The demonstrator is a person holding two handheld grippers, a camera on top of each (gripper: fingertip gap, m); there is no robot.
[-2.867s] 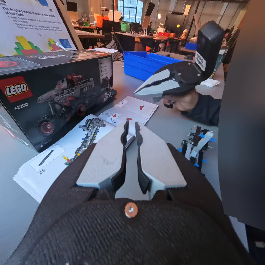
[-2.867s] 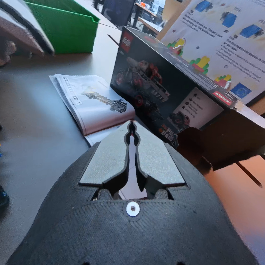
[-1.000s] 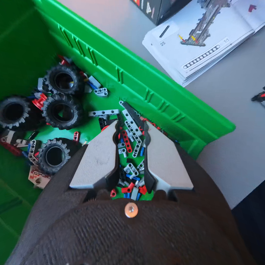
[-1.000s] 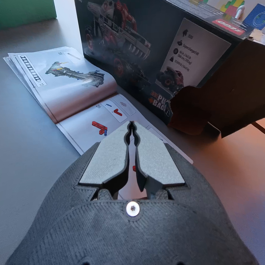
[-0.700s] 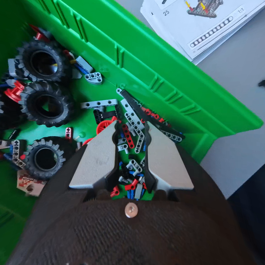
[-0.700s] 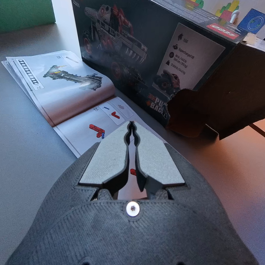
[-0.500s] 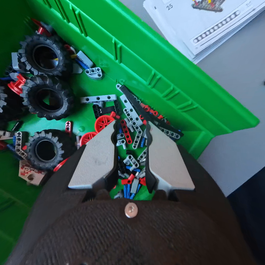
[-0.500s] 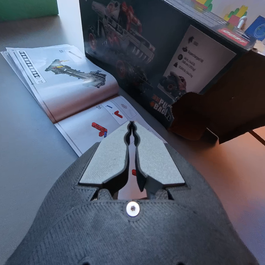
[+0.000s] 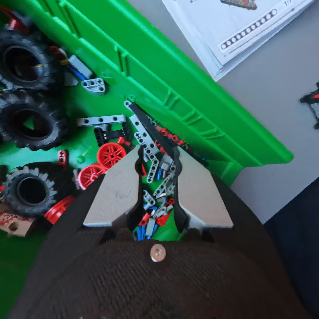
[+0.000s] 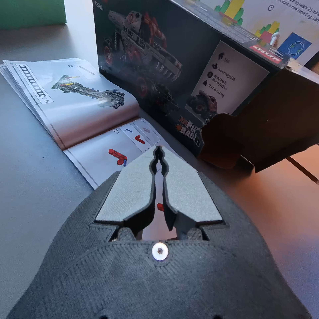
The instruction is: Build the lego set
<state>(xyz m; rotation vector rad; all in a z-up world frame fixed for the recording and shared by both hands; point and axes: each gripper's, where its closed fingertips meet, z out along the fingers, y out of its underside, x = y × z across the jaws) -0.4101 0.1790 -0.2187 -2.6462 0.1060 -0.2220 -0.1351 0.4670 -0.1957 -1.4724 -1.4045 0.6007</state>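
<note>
My left gripper (image 9: 158, 149) is open over a green bin (image 9: 172, 82) of loose lego parts. Between and under its fingers lie grey beams (image 9: 151, 162), a long black beam (image 9: 148, 124) and small red and blue pins (image 9: 150, 219). Red wheel hubs (image 9: 111, 154) and black tyres (image 9: 32, 124) lie to the left. My right gripper (image 10: 158, 147) is shut and empty, low over the open instruction booklet (image 10: 82, 103), in front of the black lego box (image 10: 155, 57).
A partly built black, grey and red piece (image 9: 313, 107) lies on the grey table right of the bin. The booklet also shows in the left wrist view (image 9: 241, 25). The box's open brown flap (image 10: 259, 131) sticks out to the right. A printed poster (image 10: 276, 20) stands behind the box. Across from one pair of fingers to the other is roughly 40 cm.
My left gripper swung from above the booklet into the green bin, opened wider and moved down toward the pile of beams. My right gripper came down over the booklet and stayed shut.
</note>
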